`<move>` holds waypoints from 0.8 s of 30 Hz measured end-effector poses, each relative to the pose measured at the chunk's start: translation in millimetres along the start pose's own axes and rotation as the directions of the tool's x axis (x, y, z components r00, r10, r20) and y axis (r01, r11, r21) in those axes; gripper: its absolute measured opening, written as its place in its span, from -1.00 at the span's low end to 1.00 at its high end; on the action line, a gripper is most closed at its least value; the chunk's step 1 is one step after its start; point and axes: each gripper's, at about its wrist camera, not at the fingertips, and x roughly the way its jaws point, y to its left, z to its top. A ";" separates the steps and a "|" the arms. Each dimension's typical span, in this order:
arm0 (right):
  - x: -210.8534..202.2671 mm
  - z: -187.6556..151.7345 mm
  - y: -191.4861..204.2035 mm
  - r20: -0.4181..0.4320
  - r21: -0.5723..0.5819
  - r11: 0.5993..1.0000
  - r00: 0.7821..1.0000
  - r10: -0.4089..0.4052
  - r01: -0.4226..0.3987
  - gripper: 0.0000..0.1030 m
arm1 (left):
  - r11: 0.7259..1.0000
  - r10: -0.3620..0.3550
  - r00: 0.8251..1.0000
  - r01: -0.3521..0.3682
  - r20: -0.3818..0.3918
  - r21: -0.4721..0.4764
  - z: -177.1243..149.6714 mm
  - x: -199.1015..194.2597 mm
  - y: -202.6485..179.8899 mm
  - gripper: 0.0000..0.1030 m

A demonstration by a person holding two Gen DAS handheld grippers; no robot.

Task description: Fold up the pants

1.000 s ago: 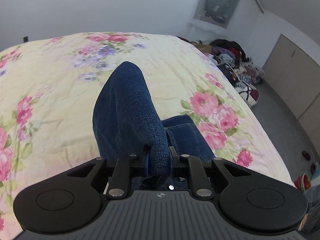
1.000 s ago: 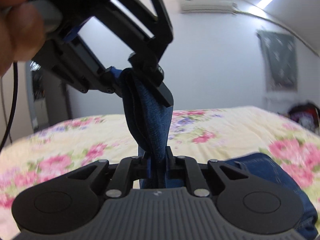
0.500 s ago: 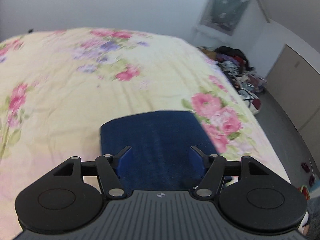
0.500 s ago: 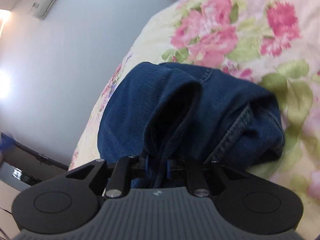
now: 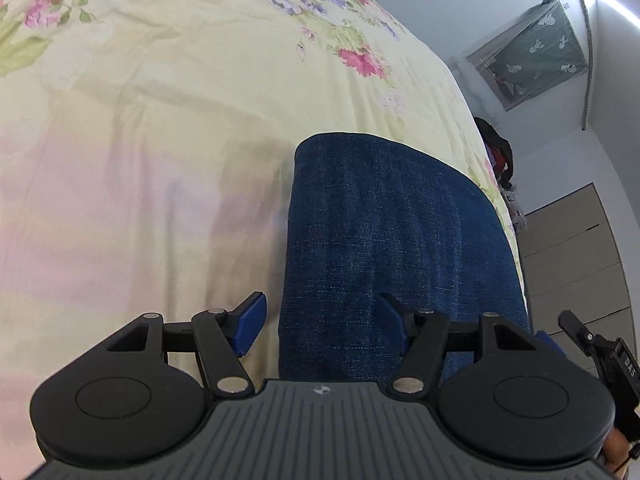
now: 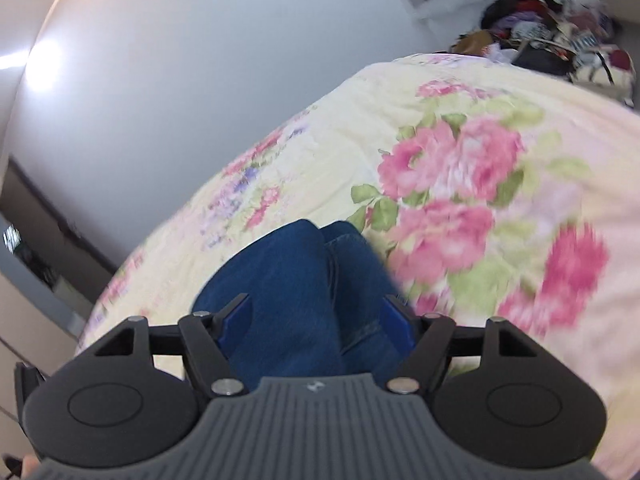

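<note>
Left wrist view: the left gripper (image 5: 320, 322) stood wide, holding nothing, just above the folded jeans (image 5: 396, 240) on the bed (image 5: 160, 120), their length running straight ahead. The right gripper (image 6: 316, 320), its jaws just opened, hovered over the jeans' bunched end.

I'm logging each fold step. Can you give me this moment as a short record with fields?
garment: folded blue jeans
surface: floral bedspread, jeans lying on it
left gripper: open, jaws just opened, pads clear of the denim
right gripper: open, jaws just opened, jeans below, not gripped
background: clothes pile past the bed
</note>
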 end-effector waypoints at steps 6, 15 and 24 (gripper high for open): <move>72.6 43.9 2.2 -0.267 -0.078 0.993 0.961 0.068 -0.092 0.29 | 0.995 -0.085 0.996 0.083 -0.037 -0.059 -1.6 12.0 12.5 0.48; 98.8 46.2 31.3 -0.406 -0.127 0.975 0.907 0.115 -0.181 -0.91 | 0.994 -0.095 0.995 0.095 -0.008 -0.056 3.2 11.2 12.1 0.48; 35.0 96.7 43.7 -0.293 -0.149 0.949 0.929 0.226 -0.278 -0.94 | 0.985 -0.170 0.985 0.170 0.023 -0.008 1.8 5.3 -17.7 0.50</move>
